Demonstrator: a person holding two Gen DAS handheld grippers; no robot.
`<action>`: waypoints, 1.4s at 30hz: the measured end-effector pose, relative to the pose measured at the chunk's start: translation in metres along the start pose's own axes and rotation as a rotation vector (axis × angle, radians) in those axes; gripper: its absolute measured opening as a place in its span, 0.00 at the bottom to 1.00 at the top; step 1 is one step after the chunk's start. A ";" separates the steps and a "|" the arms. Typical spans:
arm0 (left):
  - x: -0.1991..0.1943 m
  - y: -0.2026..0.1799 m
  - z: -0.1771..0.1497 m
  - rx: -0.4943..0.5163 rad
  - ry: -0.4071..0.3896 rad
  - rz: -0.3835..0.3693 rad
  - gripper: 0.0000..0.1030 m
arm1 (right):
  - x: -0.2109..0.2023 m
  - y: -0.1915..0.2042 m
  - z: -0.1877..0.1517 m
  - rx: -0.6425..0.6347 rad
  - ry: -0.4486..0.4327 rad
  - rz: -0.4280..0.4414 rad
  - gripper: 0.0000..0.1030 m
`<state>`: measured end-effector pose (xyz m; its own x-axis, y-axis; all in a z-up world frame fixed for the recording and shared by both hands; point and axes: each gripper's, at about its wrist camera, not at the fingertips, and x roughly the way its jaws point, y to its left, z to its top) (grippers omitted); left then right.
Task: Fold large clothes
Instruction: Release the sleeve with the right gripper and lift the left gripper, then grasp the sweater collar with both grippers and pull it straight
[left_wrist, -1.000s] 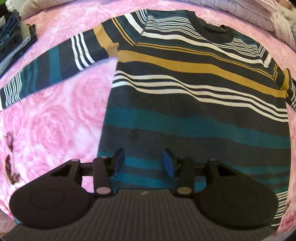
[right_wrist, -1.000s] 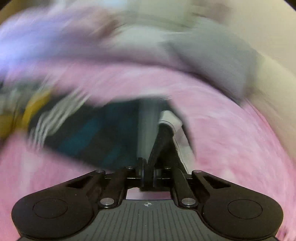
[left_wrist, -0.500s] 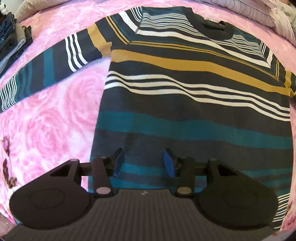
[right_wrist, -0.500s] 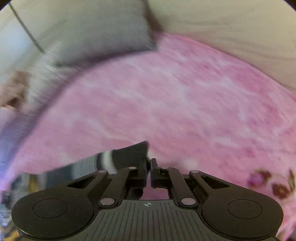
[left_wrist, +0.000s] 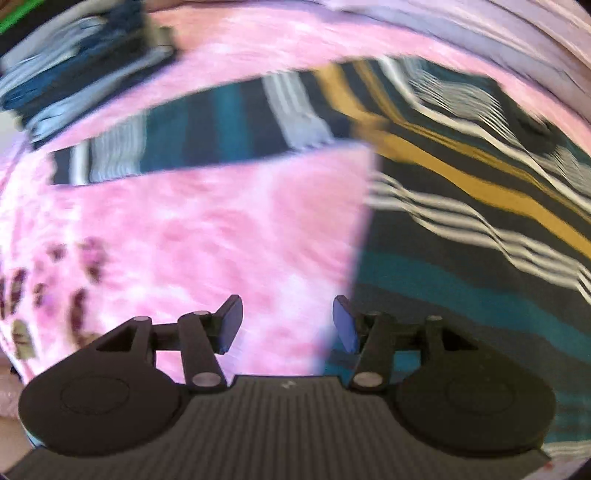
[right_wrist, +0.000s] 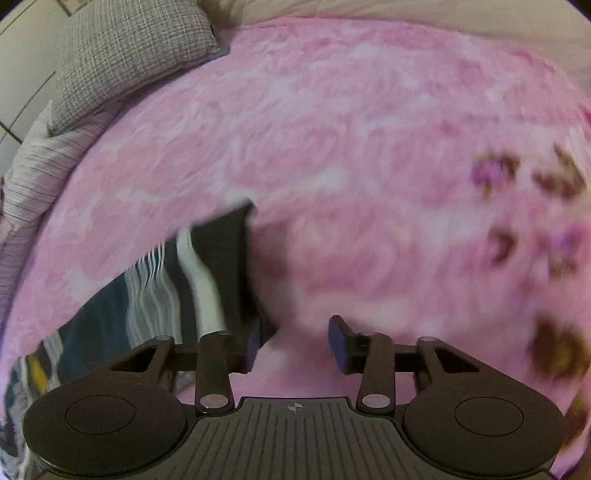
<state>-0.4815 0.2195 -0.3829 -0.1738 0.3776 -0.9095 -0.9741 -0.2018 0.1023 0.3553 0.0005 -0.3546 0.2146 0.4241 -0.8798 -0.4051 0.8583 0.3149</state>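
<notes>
Your left gripper (left_wrist: 287, 321) has its fingers opening over the pink blanket (left_wrist: 221, 240), with nothing between them. The striped sweater (left_wrist: 461, 229) lies flat on the bed just to their right. Your right gripper (right_wrist: 293, 345) is opening too, empty, with the sweater's sleeve (right_wrist: 184, 280) beside its left finger.

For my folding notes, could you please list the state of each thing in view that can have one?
striped sweater: spread flat, unfolded, sleeve stretched out sideways.
sleeve cuff: lying on the blanket, released.
left gripper: jaws opening, nothing between them.
right gripper: jaws opening, nothing between them.
stacked clothes: folded.
</notes>
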 end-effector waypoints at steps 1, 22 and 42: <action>0.002 0.013 0.005 -0.030 -0.011 0.017 0.49 | -0.001 0.005 -0.008 0.000 0.016 0.010 0.39; 0.068 -0.057 0.213 0.391 -0.232 -0.356 0.42 | 0.020 0.377 -0.148 -0.785 0.058 0.350 0.39; 0.145 -0.281 0.261 1.106 -0.156 -0.537 0.28 | 0.149 0.569 -0.266 -1.522 0.061 0.396 0.34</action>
<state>-0.2707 0.5664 -0.4386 0.3438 0.2956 -0.8913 -0.5129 0.8542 0.0855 -0.0794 0.4753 -0.4011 -0.1371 0.4983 -0.8561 -0.9122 -0.4004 -0.0869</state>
